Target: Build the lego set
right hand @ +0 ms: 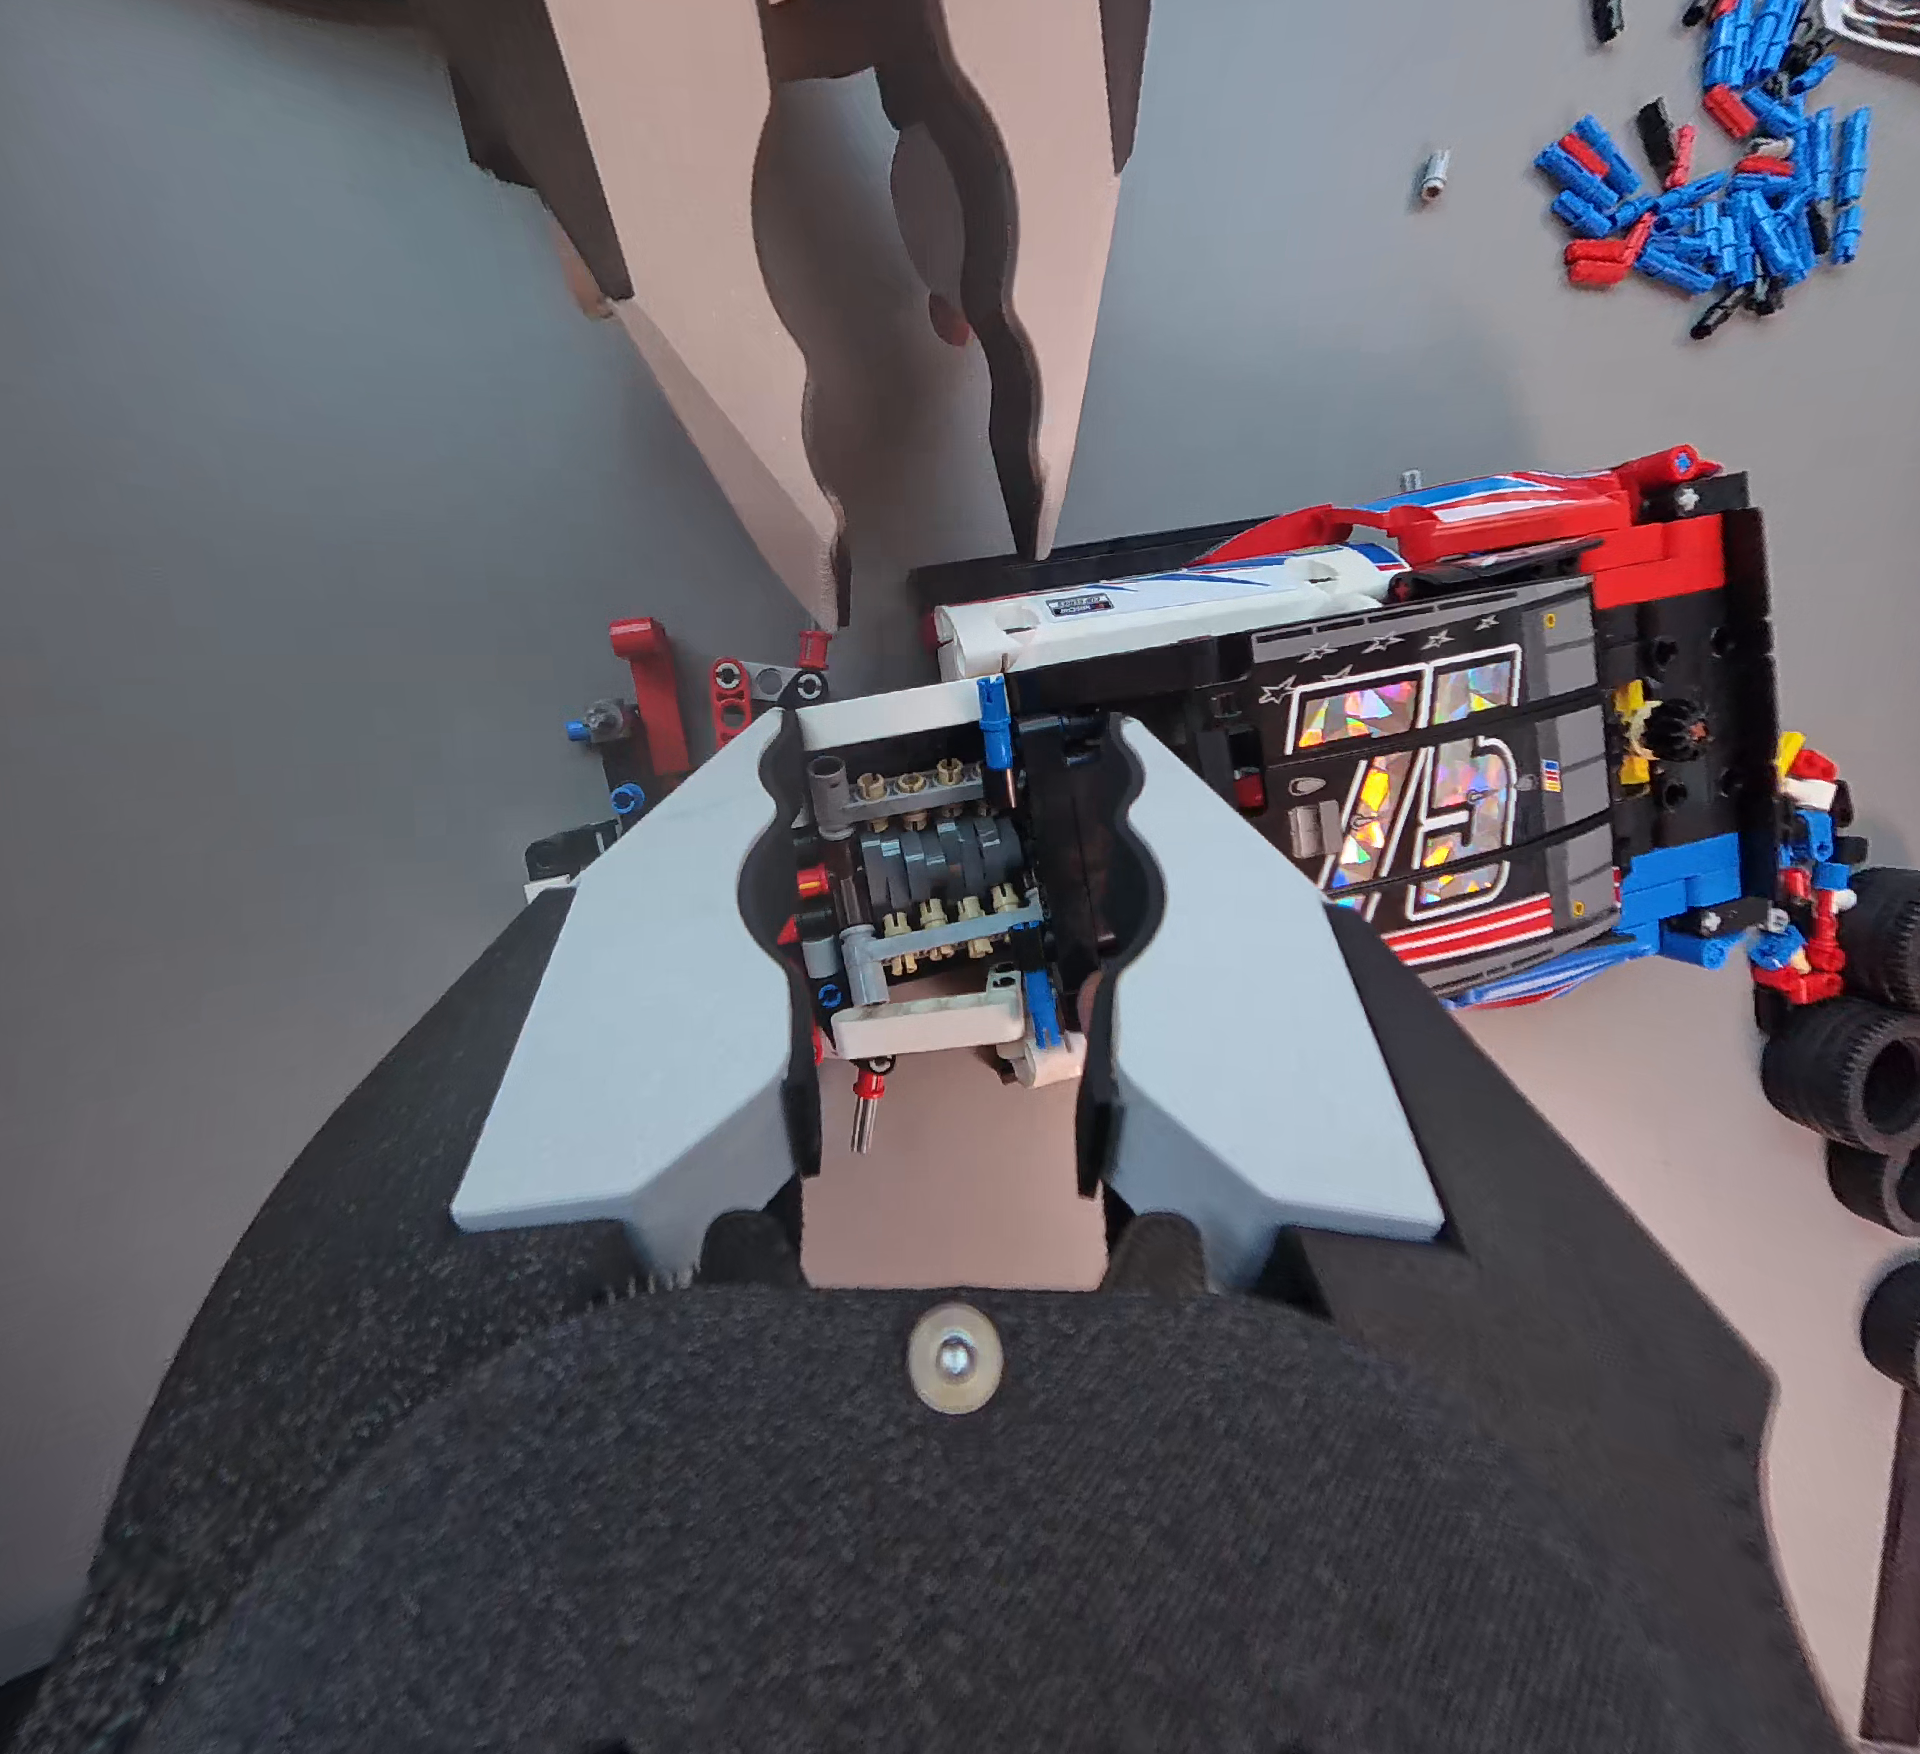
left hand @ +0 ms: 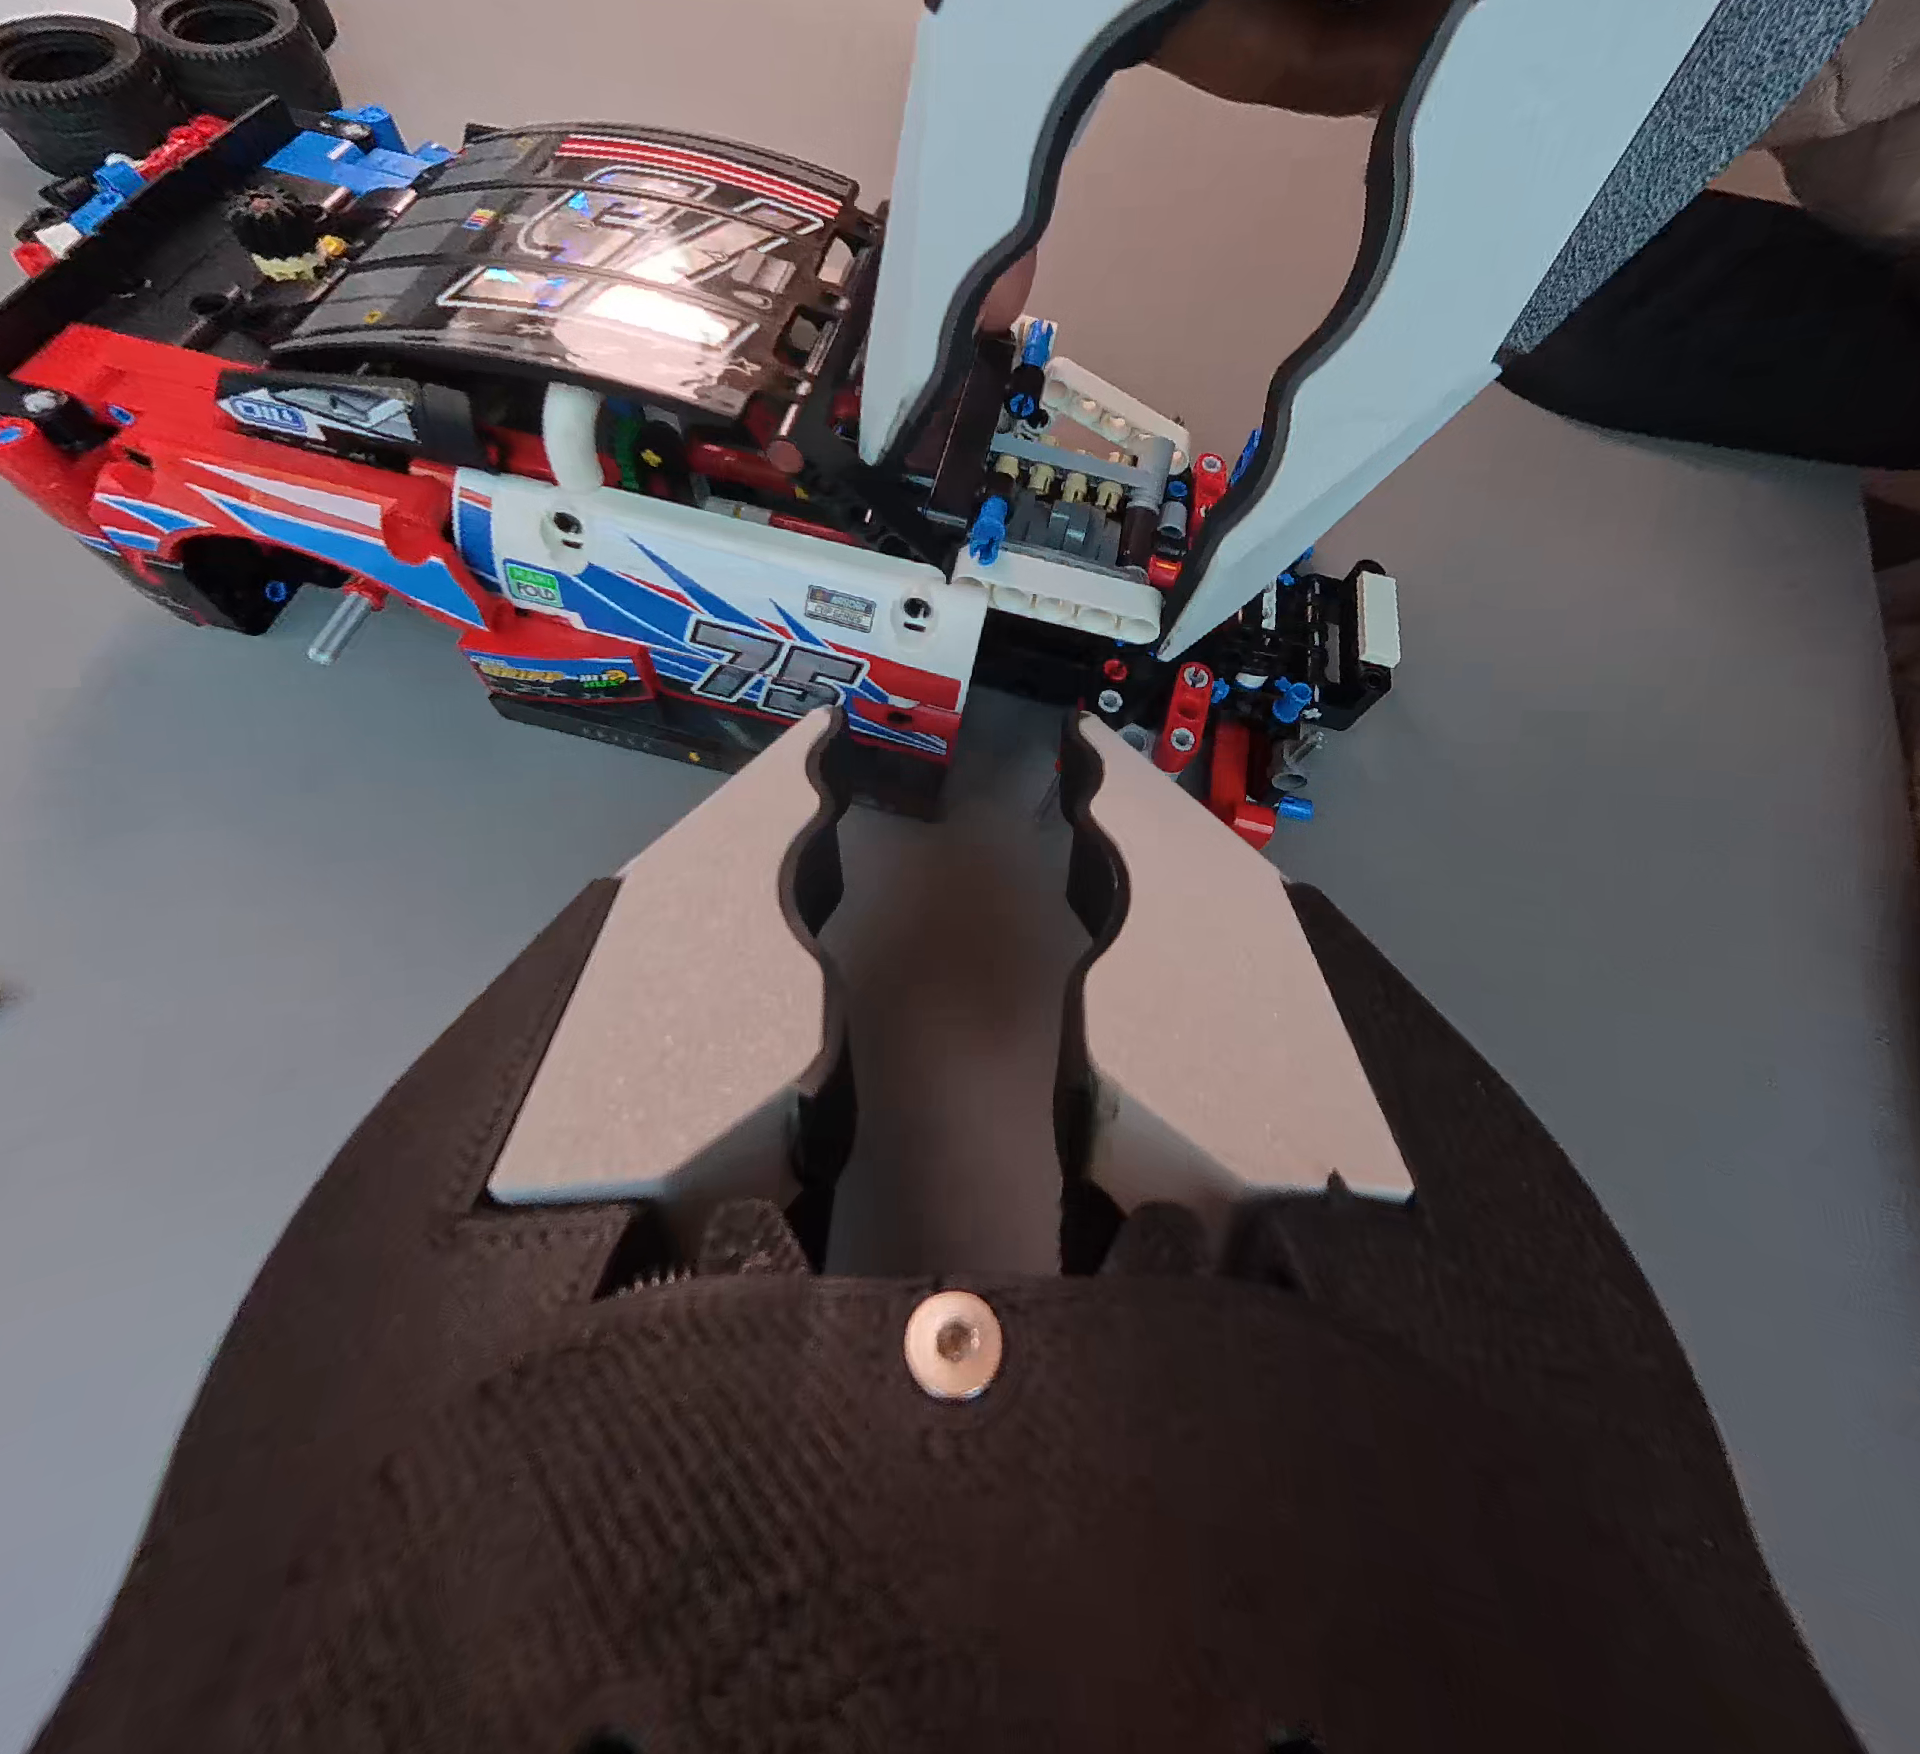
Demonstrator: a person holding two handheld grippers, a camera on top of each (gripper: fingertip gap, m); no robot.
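Car (left hand: 582,499), partly built in red, white, blue and black, lay on the grey bench (left hand: 312,977), its black roof (right hand: 1434,790) carrying shiny number decals and its front end uncovered. Engine (right hand: 935,873) sat exposed there: grey block, tan pistons in two rows, white beams along both sides and blue pins (right hand: 992,717) at the corners.

The right gripper (right hand: 951,769) had its jaws spread wide around the engine bay, one finger on the outer side of the block and the other against the black piece by the roof; whether the fingers actually pressed on anything could not be told. In the left wrist view this gripper (left hand: 1023,551) came down from above with its tips on either side of the engine.

The left gripper (left hand: 951,728) had its jaws open and empty, the tips just beside the car's white door panel (left hand: 727,603) and near the front frame (left hand: 1278,665) of red and black beams.

Black tyres (left hand: 177,31) stood in a group behind the car's rear. A heap of blue, red and black pins (right hand: 1725,156) lay well apart on the bench, with a lone grey piece (right hand: 1436,175) near it. A few loose red beams (right hand: 649,686) lay beside the front end.
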